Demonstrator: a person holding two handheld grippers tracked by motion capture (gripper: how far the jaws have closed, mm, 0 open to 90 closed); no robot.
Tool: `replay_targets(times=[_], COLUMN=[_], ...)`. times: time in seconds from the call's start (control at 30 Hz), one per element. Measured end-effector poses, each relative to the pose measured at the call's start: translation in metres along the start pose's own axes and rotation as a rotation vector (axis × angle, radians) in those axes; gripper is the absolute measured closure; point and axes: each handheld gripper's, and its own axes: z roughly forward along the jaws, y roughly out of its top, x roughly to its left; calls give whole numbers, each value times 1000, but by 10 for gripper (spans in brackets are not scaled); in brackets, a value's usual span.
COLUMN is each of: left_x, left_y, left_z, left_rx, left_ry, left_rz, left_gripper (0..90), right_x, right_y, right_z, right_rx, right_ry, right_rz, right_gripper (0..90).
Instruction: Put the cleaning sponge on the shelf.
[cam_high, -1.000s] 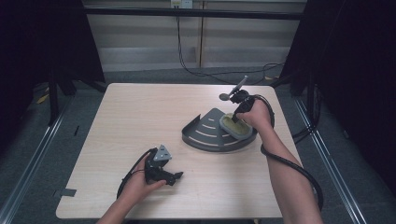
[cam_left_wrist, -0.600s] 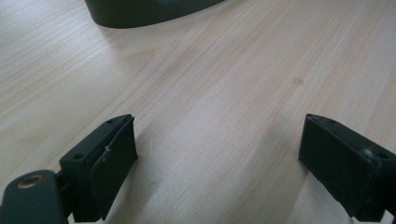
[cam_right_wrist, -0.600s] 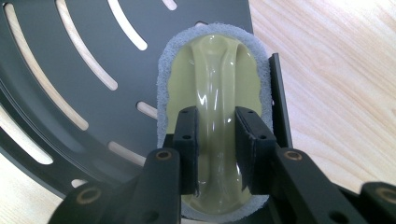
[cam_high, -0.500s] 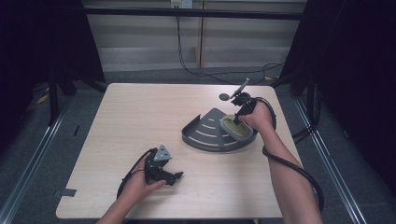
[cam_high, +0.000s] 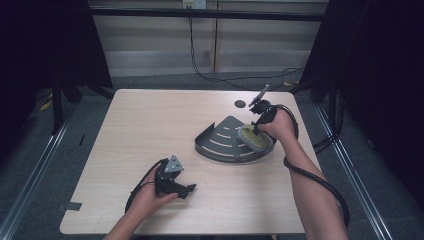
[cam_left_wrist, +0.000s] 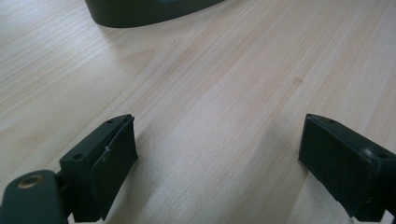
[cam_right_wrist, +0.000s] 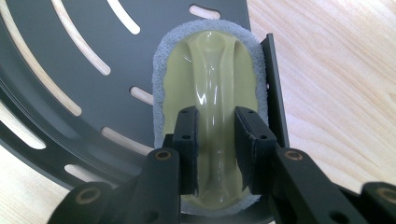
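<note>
Right gripper (cam_right_wrist: 215, 154) is clamped on the scrubber's (cam_right_wrist: 210, 84) slick handle by the table's right edge and may slip; left gripper (cam_left_wrist: 219, 163) stands open, empty.

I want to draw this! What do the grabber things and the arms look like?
Both grippers are black. The left gripper has a grey three-cornered plate on top and two blocky black jaws with small screw holes. The right gripper has brass-coloured pins at its joints. A thick black cable trails from each. The forearms are bare, with no sleeves in view.
</note>
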Motion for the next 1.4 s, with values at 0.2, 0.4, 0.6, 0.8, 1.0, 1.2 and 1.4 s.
replay_targets(times=[0.2, 0.4, 0.6, 0.8, 1.0, 1.2, 1.4], left_x=[0, 0, 0, 0, 0, 0, 0], left_y=[0, 0, 0, 0, 0, 0, 0], left_z=[0, 0, 0, 0, 0, 0, 0], left_rx=[0, -1, -1, 3, -1, -1, -1], left_ry=[0, -1, -1, -1, -1, 0, -1], left_rz=[0, 1, 1, 1, 1, 1, 1], left_gripper=[106, 107, 107, 106, 107, 107, 107], right_x=[-1, -2, -3, -5, -4, -5, -4], right_y=[0, 1, 0, -1, -2, -4, -3], right_z=[0, 1, 2, 3, 6, 8, 7], right_rx=[9, 21, 31, 40, 51, 48, 57], right_ry=[4, 8, 12, 15, 12, 11, 1], right_rz=[11, 7, 8, 7, 8, 17, 32], right_gripper=[714, 714, 710, 701, 694, 674, 625])
